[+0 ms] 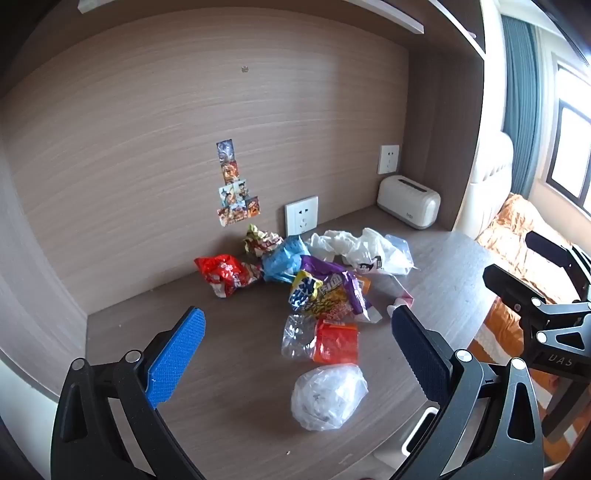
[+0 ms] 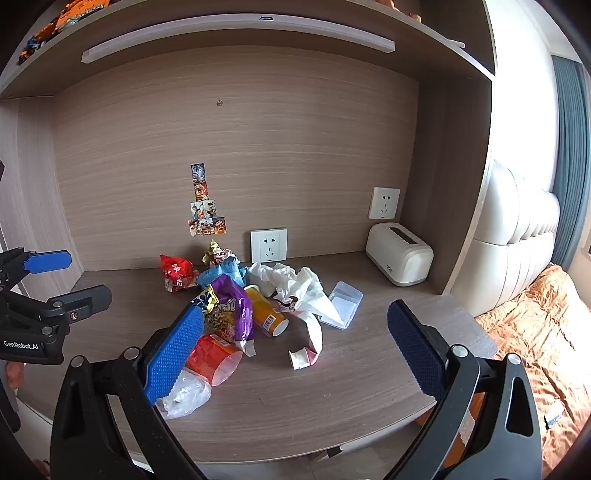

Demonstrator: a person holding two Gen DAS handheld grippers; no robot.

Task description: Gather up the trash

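Note:
A pile of trash lies on the wooden desk [image 1: 229, 369]: a red snack bag [image 1: 225, 274], a blue wrapper [image 1: 282, 260], a purple and yellow snack bag [image 1: 325, 291], an orange wrapper [image 1: 336, 341], a crushed clear bottle [image 1: 297, 336], a clear plastic bag ball [image 1: 328, 397] and white plastic bags [image 1: 364, 249]. My left gripper [image 1: 295, 328] is open and empty above the pile's near side. My right gripper [image 2: 295, 328] is open and empty, with an orange cup [image 2: 267, 312], a small white and pink cup [image 2: 301, 358] and a clear lidded box [image 2: 343, 304] ahead of it.
A white toaster [image 2: 400, 258] stands at the desk's back right corner, below a wall socket [image 2: 384, 203]. A second socket [image 2: 268, 245] and stickers [image 2: 205, 210] are on the back panel. A shelf [image 2: 236, 33] hangs overhead. A bed with an orange cover [image 2: 535, 332] lies to the right.

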